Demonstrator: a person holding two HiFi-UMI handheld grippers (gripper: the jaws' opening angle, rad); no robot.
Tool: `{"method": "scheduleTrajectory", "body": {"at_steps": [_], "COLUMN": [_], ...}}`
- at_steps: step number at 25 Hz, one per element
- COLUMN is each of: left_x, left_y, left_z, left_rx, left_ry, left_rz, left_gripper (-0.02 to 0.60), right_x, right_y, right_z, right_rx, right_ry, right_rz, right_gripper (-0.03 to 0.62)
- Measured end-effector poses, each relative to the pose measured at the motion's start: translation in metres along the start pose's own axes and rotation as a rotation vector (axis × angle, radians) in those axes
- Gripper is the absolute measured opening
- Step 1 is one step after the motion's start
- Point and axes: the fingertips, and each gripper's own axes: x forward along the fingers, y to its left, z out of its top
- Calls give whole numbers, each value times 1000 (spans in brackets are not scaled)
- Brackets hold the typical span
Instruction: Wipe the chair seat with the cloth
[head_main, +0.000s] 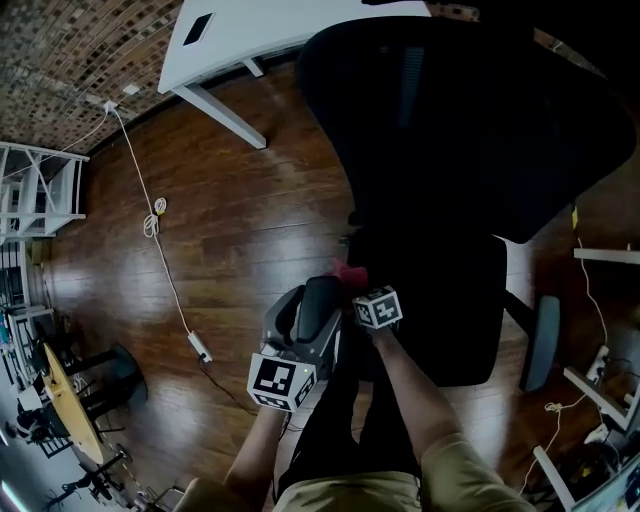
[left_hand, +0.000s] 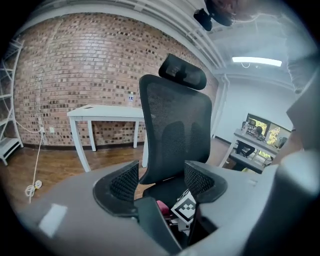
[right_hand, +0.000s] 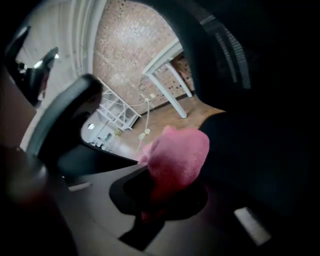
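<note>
A black office chair fills the head view, its seat (head_main: 440, 300) just ahead of me and its mesh back (head_main: 470, 120) beyond. My right gripper (head_main: 354, 282) is shut on a bunched pink cloth (head_main: 347, 271) at the seat's near left edge. In the right gripper view the cloth (right_hand: 176, 157) bulges out between the jaws, with the dark seat (right_hand: 265, 150) to its right. My left gripper (head_main: 308, 298) hovers beside the right one, off the seat's left edge. It is open and empty (left_hand: 160, 181), facing the chair back (left_hand: 172, 130), with the cloth (left_hand: 162, 206) low between its jaws.
A white table (head_main: 250, 30) stands at the brick wall behind the chair. A white cable (head_main: 155, 225) runs across the wooden floor at left. A white rack (head_main: 40, 190) is at far left. The chair's armrest (head_main: 545, 340) and more cables lie at right.
</note>
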Motion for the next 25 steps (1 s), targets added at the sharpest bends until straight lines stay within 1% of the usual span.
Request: {"method": "scheduleTrajectory", "body": {"at_steps": [2, 4, 5, 8, 10, 13, 16, 17, 18, 19, 20, 21, 22, 23, 24, 25], "left_x": [-5, -5, -2, 9, 9, 12, 11, 11, 11, 11, 12, 11, 11, 10, 10, 9], "left_y": [3, -3, -8, -34, -45, -47, -50, -51, -51, -49, -45, -41, -35, -29, -24, -20], "left_z": [-3, -3, -3, -7, -11, -16, -10, -6, -2, 2, 4, 5, 5, 3, 1, 0], "left_rx": [5, -7, -12, -6, -1, -8, -12, -7, -3, 0, 0, -1, -3, -7, -12, -20], "left_ry": [10, 13, 18, 36, 37, 38, 27, 17, 7, -3, -11, -18, -20, -19, -17, -16], "left_rz": [6, 6, -4, -70, -103, -116, -127, -130, -131, -130, -127, -121, -115, -109, -104, -98], "left_gripper": [275, 275, 275, 275, 275, 275, 275, 275, 275, 275, 275, 275, 274, 273, 273, 273], "right_x": [-4, -32, -55, -150, -207, -269, -325, -340, -347, -343, -328, -305, -272, -233, -193, -154], "right_y": [-22, -57, -85, -175, -213, -246, -265, -267, -266, -261, -253, -241, -218, -183, -140, -95], "right_z": [-9, -20, -30, -58, -72, -81, -89, -94, -99, -102, -99, -86, -70, -55, -44, -34], "right_rx": [27, -14, -18, 63, 74, 113, 108, 115, 141, 180, 198, 176, 138, 114, 98, 83], "right_ry": [7, 40, 73, 150, 200, 235, 265, 291, 310, 309, 279, 220, 145, 81, 39, 18], "right_rz": [-64, -140, -197, -392, -525, -719, -925, -976, -987, -950, -878, -780, -646, -482, -315, -165], "right_gripper": [41, 41, 40, 38, 38, 38, 38, 38, 38, 38, 37, 37, 37, 38, 38, 40]}}
